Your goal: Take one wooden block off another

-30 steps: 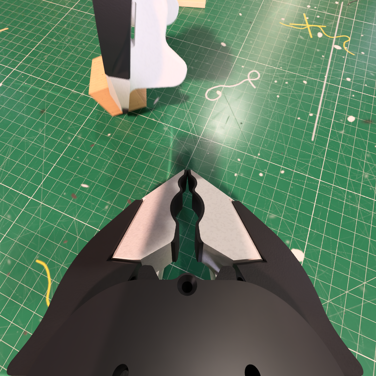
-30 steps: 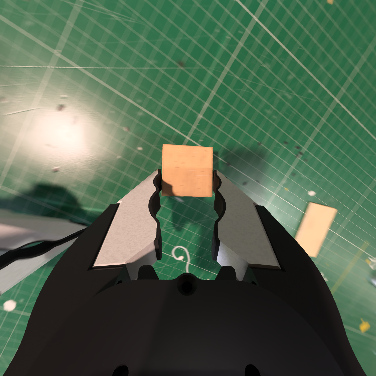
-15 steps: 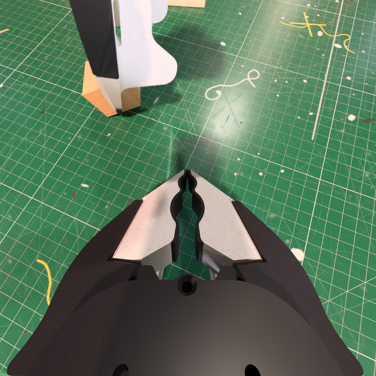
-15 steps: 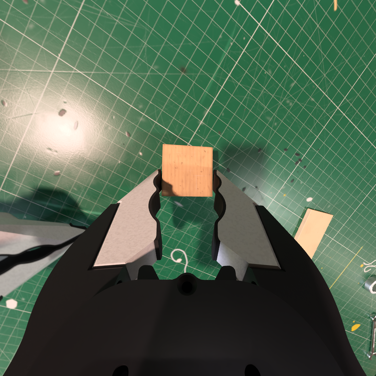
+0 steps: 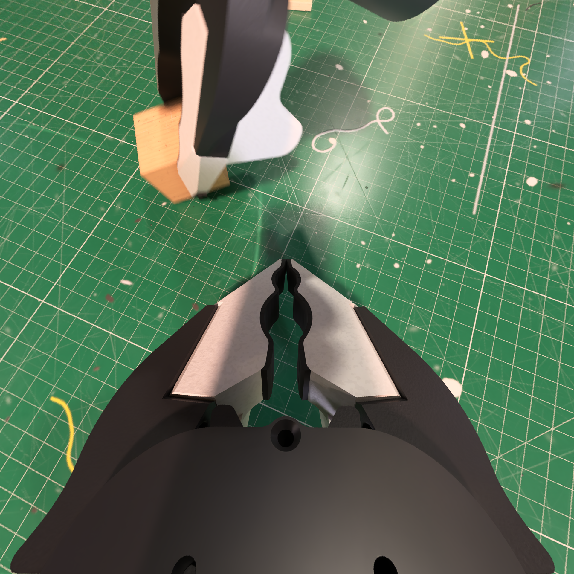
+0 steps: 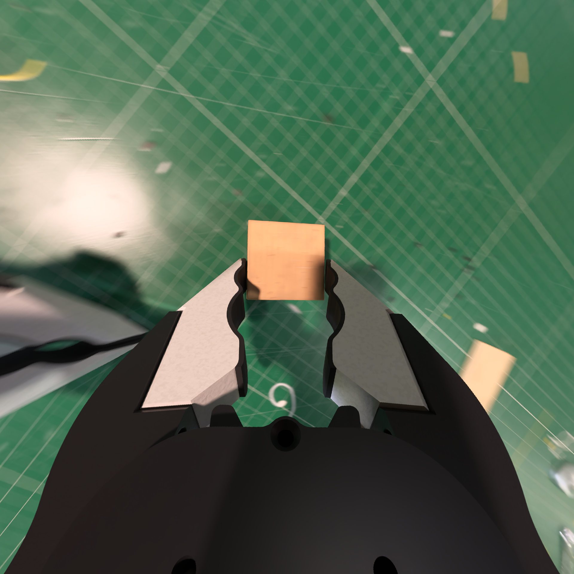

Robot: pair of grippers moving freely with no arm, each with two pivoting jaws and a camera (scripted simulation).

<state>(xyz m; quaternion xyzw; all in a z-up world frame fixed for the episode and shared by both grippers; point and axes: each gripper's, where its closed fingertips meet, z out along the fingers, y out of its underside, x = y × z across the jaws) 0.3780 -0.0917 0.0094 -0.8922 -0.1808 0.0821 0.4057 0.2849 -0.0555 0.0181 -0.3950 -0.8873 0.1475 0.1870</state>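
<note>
My right gripper is shut on a light wooden cube, gripped by its two sides at the fingertips. In the left wrist view the same cube shows at the upper left, low over the green cutting mat, with the right gripper coming down onto it from above. I cannot tell whether the cube touches the mat. A second wooden block lies flat on the mat at the right; its edge also shows at the top of the left wrist view. My left gripper is shut and empty, hovering over bare mat.
The mat carries white and yellow scribbles and paint specks. A small shiny metal object lies at the right edge of the right wrist view. The left gripper's fingers show at the left of that view.
The right gripper with the cube has shifted right and nearer to the left gripper, tilting so its dark body now shows. The left gripper has not moved.
</note>
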